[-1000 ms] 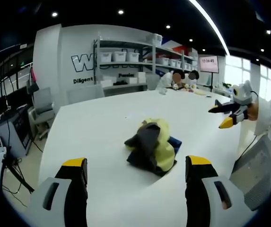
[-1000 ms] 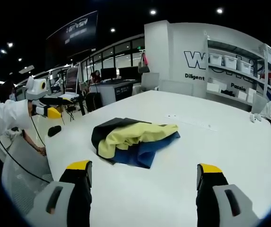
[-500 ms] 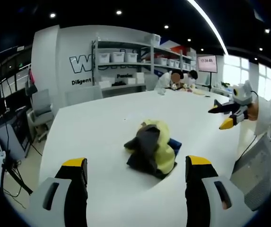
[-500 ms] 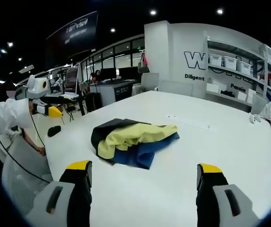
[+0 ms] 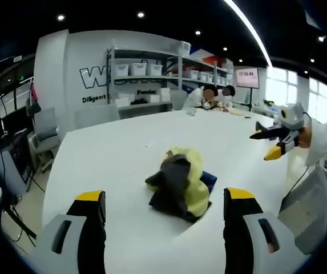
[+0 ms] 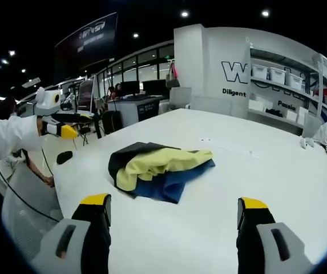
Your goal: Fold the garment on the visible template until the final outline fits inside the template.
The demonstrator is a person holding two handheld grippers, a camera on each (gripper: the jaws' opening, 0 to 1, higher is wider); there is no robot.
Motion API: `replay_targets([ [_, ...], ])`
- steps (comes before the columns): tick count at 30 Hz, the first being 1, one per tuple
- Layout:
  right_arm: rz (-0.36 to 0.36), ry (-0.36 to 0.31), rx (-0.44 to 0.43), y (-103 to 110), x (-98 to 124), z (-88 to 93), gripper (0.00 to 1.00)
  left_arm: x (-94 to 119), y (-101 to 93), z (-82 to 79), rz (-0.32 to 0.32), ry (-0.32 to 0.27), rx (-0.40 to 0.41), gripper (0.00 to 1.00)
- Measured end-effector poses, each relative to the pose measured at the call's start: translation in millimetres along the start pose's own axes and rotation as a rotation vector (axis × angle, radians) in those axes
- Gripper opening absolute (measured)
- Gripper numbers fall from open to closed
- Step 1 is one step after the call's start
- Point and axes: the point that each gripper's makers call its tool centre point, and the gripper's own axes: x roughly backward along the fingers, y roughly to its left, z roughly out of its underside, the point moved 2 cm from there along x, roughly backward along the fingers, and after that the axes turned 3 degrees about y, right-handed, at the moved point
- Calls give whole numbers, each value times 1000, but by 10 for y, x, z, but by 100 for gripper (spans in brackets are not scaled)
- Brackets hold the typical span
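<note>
Since half a second ago: as the left gripper view has swung a little, we see the wall lettering, shelves and garment sit slightly further left in it, while the garment itself lies as it did; in the right gripper view the other gripper at the far left now sits a touch higher.

Left gripper (image 5: 159, 200): we see its two yellow-tipped jaws standing wide apart over the table (image 5: 106, 165), holding nothing; in the right gripper view we find it at the far left (image 6: 66, 130), raised off the table edge, held by a white sleeve (image 6: 12, 134), and we cannot tell its jaw gap from there.

Garment (image 5: 180, 182): a crumpled heap of black, yellow and blue cloth, lying on the white table ahead of the left jaws, apart from both; in the right gripper view (image 6: 160, 168) it lies flatter, black at the left, yellow across the middle, blue beneath (no template outline can be made out under it).

Right gripper (image 6: 174, 208): jaws spread wide and empty, short of the garment; in the left gripper view it hangs at the right (image 5: 271, 142), above the table's far side.

Writing: large letters beginning "W" on the wall (image 6: 240, 71), a smaller line beneath beginning "Diligent"; the rest is hidden by the shelves (image 5: 146, 74) of white bins. A screen (image 5: 247, 77) shows digits too small for us to read.
</note>
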Motion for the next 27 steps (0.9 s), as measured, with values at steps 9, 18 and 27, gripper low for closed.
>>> replay_targets([
  [9,2,1,0,-32,-19,-9,93,-123,-18,-116,20,-4,-10,81],
  [18,3,4,0,-20,-5,8,93,-227,9,-228,35,-14,16,80],
  [27,8,6,-4,-35,3,21,93,-328,4,-313,43,-15,1,80],
])
